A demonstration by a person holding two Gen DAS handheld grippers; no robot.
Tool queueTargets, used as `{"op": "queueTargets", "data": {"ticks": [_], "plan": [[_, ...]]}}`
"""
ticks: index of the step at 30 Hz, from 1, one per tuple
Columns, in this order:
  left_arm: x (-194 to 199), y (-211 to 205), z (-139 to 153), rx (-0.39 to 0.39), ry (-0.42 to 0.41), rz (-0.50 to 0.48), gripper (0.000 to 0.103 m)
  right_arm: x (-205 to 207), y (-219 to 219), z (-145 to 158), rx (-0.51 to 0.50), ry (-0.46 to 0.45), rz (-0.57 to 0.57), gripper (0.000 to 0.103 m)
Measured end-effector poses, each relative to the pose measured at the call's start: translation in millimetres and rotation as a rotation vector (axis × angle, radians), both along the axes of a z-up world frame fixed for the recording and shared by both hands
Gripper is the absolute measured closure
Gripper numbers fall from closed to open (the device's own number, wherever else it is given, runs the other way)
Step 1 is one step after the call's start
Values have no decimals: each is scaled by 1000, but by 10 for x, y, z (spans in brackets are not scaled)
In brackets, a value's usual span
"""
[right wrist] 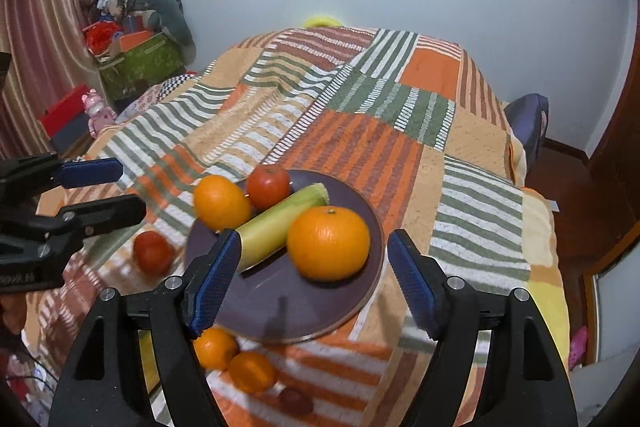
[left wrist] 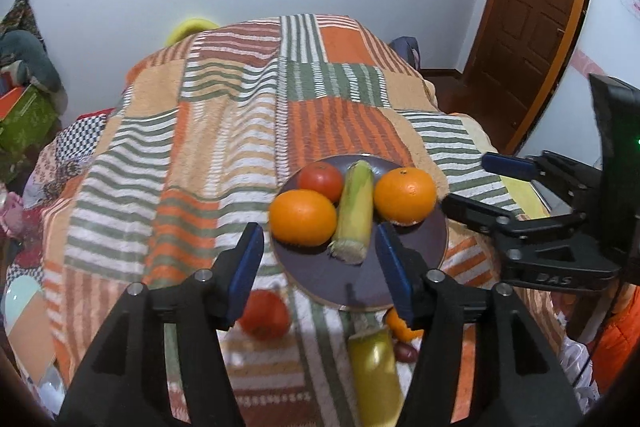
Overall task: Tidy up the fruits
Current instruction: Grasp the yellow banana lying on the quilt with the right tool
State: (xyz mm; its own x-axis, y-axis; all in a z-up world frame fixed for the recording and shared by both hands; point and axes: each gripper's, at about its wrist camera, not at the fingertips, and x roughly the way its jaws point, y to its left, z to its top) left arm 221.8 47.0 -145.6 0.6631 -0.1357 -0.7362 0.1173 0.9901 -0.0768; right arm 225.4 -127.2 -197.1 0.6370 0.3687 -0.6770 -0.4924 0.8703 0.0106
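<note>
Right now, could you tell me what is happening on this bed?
A person with a gripper in each hand is sorting fruit onto a dark plate. It already holds two oranges, a tomato and a corn cob. The left gripper and right gripper are both open and empty. Another tomato and two more oranges remain on the blanket.

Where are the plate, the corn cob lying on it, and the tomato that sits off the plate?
plate [right wrist: 320, 311], right wrist view, bare near part.
corn cob [right wrist: 276, 227], right wrist view, middle of husk.
tomato off the plate [right wrist: 153, 253], right wrist view, its center.
</note>
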Motion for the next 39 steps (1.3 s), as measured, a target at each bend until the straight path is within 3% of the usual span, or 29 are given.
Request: {"op": "queueTargets", "data": {"ticks": [12, 19, 21, 23, 25, 31, 39], "plan": [[-428, 424, -221, -22, 72, 87, 43, -456, 222, -219, 33, 89, 55, 29], [-754, 577, -291, 25, 70, 100, 43, -656, 444, -459, 62, 189, 89, 29], [-828, 618, -312, 22, 69, 99, 43, -683, 534, -540, 39, 214, 100, 38], [-896, 660, -345, 13, 67, 100, 43, -704, 633, -632, 6, 242, 115, 54], [-947, 702, -385, 2, 70, 101, 43, -725, 708, -721, -10, 274, 124, 56], [-1061, 762, -497, -18, 81, 102, 43, -712, 836, -754, -36, 290, 111, 53], [-1085, 841, -596, -59, 106, 110, 43, -743, 1010, -763, -96, 240, 116, 54]]}}
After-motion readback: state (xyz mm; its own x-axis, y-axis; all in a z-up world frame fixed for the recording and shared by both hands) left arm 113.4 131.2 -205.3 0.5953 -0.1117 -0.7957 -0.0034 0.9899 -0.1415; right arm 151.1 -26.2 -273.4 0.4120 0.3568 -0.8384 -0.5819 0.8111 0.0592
